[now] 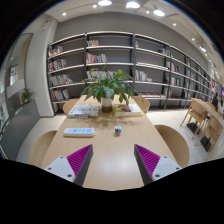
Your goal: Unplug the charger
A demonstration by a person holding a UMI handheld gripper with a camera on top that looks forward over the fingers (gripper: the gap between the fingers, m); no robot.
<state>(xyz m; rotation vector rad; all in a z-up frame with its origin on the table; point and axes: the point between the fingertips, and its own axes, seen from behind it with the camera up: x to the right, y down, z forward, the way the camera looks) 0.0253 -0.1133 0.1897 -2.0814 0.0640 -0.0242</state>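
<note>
A white power strip point(80, 131) lies on the light wooden table point(110, 150), ahead of my fingers and to the left. A small white object point(118, 128), possibly the charger, sits on the table just right of the strip; I cannot tell whether it is plugged in. My gripper point(113, 160) is open and empty above the near part of the table, well short of both. Its magenta pads point(80, 158) stand wide apart with bare tabletop between them.
A potted green plant point(108, 88) stands at the table's far end, with white papers or books point(88, 110) beside it. Wooden chairs point(175, 142) stand on both sides. Bookshelves point(120, 60) line the back wall. More tables and chairs point(205, 115) are at the right.
</note>
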